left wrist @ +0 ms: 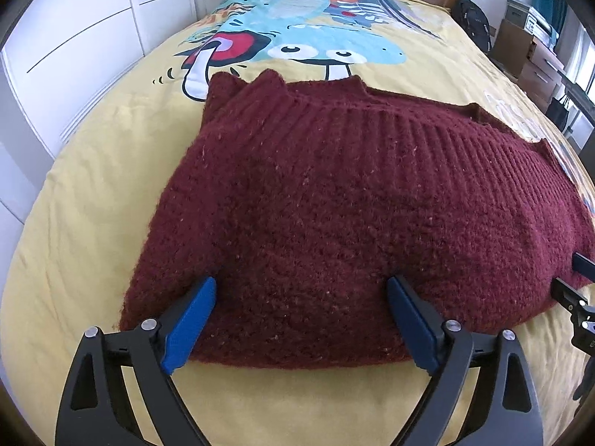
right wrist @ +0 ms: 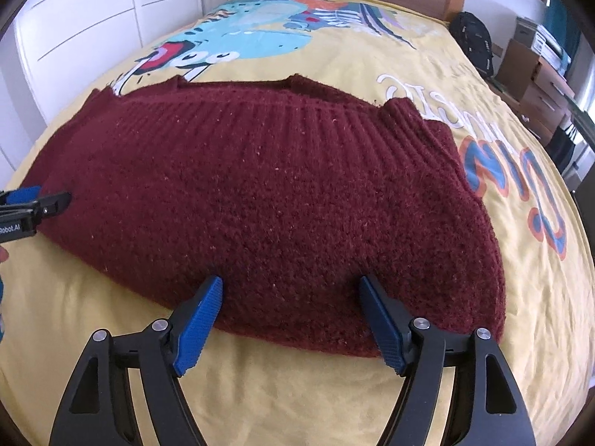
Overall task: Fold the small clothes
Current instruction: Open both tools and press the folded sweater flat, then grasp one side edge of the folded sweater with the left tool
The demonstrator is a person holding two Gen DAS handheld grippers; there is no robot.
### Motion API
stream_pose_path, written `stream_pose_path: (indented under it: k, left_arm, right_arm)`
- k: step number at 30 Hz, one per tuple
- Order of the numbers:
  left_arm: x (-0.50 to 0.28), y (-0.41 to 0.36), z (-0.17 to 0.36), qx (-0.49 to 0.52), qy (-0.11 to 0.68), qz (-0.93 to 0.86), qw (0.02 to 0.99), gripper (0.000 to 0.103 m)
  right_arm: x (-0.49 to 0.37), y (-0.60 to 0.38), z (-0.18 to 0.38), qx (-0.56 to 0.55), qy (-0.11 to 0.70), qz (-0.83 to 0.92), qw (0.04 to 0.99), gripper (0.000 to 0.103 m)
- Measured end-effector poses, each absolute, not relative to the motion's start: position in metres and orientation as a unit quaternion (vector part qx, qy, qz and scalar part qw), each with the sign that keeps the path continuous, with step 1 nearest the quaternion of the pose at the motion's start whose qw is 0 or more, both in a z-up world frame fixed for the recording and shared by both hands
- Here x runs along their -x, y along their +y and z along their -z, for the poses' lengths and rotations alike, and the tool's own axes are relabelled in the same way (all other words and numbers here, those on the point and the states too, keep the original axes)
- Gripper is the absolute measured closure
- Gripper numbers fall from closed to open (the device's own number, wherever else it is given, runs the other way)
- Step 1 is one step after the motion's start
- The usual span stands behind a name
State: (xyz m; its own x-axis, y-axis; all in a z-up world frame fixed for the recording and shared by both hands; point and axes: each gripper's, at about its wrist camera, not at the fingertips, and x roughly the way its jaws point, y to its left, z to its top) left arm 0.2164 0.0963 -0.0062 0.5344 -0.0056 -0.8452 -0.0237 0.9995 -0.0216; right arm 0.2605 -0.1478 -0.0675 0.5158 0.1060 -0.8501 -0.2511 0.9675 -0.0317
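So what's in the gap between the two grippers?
Only the dark red knitted sweater: its near edge spans from left gripper to right gripper, both open, in both wrist views.

Burgundy knit sweater (right wrist: pixel 267 200) lies folded on the yellow cartoon-print bedspread (right wrist: pixel 427 59). Right gripper (right wrist: pixel 290 286) sits at its near edge with jaws spread wide, and the left gripper (right wrist: pixel 55 199) pokes in at the sweater's left end.

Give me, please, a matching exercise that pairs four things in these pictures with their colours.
Things:
1. sweater
2. bedspread
3. left gripper finger pads
4. backpack

Colours:
A. black
B. yellow
C. dark red
D. blue

Pairs: 1-C, 2-B, 3-D, 4-A
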Motion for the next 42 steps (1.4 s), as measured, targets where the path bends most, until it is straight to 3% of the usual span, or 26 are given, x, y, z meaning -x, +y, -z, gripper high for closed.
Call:
stream_pose_path:
  k: [10, 17, 28, 42]
  left_arm:
    - [-0.205, 0.108, -0.007, 0.037, 0.487, 0.006, 0.873, 0.013]
    - [-0.203, 0.111, -0.030, 0.055, 0.458, 0.008, 0.887, 0.013]
    - [-0.210, 0.117, 0.007, 0.062, 0.480, 0.012, 0.875, 0.013]
    - [-0.169, 0.160, -0.025, 0.135, 0.463, 0.009, 0.876, 0.013]
  right_arm:
    - [-0.246, -0.166, 0.070, 0.072, 0.506, -0.091, 0.855, 0.026]
    - [-0.246, -0.170, 0.048, 0.053, 0.477, -0.086, 0.873, 0.026]
    - [-0.264, -0.171, 0.065, 0.050, 0.483, -0.090, 0.870, 0.023]
    - [-0.226, -0.201, 0.033, 0.011, 0.476, -0.065, 0.877, 0.023]
